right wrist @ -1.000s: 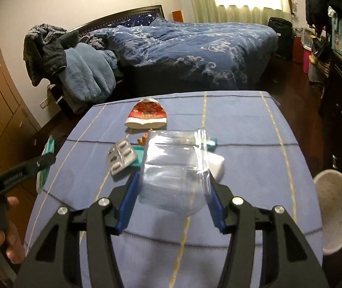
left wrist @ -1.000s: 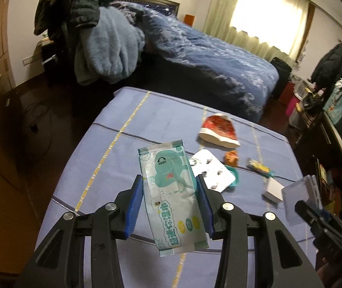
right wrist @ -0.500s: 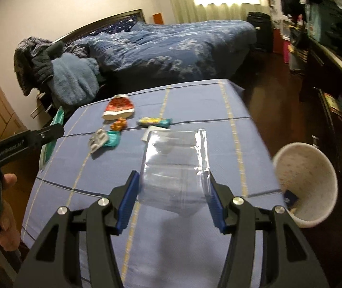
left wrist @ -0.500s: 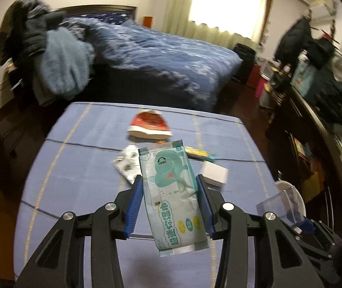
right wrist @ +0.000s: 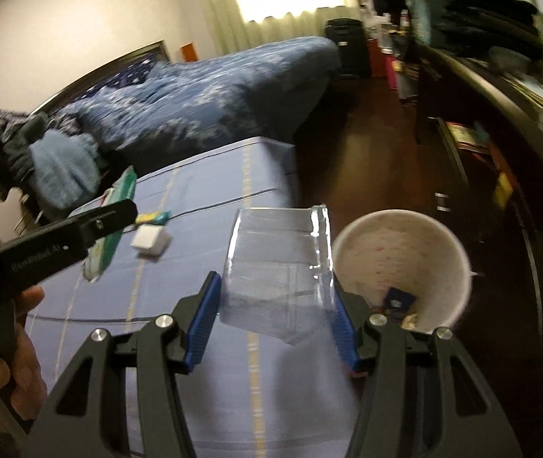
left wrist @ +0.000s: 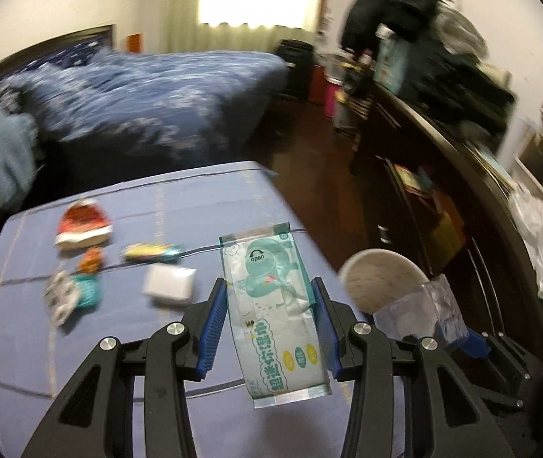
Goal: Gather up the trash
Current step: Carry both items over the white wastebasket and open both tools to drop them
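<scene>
You hold two grippers, left gripper (left wrist: 270,318) and right gripper (right wrist: 276,318): one wet-wipe packet (left wrist: 275,311), one clear plastic package (right wrist: 277,273). One white bin (right wrist: 401,263). Six loose items lie on the tabletop (left wrist: 202,191).

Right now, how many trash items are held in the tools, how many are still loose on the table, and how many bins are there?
Held in the tools: 2, the wet wipes pack in the left tool and the clear plastic package in the right tool
Loose on the blue table: 6
Bins: 1, the white wastebasket beside the table
Total: 9
</scene>
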`<state>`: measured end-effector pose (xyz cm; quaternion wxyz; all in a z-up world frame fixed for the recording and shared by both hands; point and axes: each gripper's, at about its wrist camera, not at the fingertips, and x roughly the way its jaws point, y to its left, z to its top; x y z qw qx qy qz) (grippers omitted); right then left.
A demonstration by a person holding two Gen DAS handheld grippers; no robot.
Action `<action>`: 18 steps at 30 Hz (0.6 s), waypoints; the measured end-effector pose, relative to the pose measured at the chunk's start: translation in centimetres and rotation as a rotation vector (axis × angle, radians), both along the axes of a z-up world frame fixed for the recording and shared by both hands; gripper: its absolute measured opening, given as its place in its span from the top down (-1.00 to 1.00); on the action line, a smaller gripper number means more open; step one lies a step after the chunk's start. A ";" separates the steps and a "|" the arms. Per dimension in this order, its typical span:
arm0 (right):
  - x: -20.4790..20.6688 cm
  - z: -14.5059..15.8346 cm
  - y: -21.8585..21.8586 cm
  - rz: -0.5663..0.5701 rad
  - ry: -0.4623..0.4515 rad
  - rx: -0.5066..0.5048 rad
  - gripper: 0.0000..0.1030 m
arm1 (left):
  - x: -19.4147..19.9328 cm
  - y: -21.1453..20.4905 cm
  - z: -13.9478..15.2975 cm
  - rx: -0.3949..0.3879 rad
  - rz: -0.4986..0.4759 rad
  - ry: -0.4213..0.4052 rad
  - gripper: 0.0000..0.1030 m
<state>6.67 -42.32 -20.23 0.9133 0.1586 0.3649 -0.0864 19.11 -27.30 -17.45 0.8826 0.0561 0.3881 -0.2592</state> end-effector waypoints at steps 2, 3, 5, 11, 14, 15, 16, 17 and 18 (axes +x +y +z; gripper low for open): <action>-0.5 -0.1 -1.7 -0.036 0.001 0.000 -0.06 | -0.1 -2.5 -0.3 0.005 -0.048 0.003 0.14; -0.7 -0.2 -2.6 -0.055 0.003 -0.001 -0.06 | -0.2 -3.4 -0.4 0.003 -0.067 0.006 0.14; -1.2 -0.4 -4.3 -0.093 0.005 -0.007 -0.06 | -0.4 -5.7 -0.7 0.003 -0.103 0.010 0.14; -1.9 -2.0 -9.7 -0.205 0.016 0.042 -0.06 | -0.3 -11.1 -1.6 0.026 -0.191 0.006 0.14; -1.9 -3.2 -11.9 -0.247 0.023 0.073 -0.06 | 0.1 -13.4 -2.3 0.040 -0.222 0.002 0.14; -1.8 -3.6 -12.5 -0.257 0.025 0.074 -0.06 | 0.3 -14.1 -2.7 0.047 -0.233 0.010 0.14; -1.6 -4.0 -13.0 -0.263 0.030 0.074 -0.06 | 0.4 -14.6 -2.9 0.049 -0.240 0.019 0.14; -1.5 -4.3 -13.4 -0.267 0.032 0.075 -0.06 | 0.7 -15.2 -3.2 0.046 -0.251 0.031 0.14; -1.3 -4.8 -13.9 -0.269 0.035 0.079 -0.06 | 0.9 -15.7 -3.5 0.046 -0.257 0.038 0.14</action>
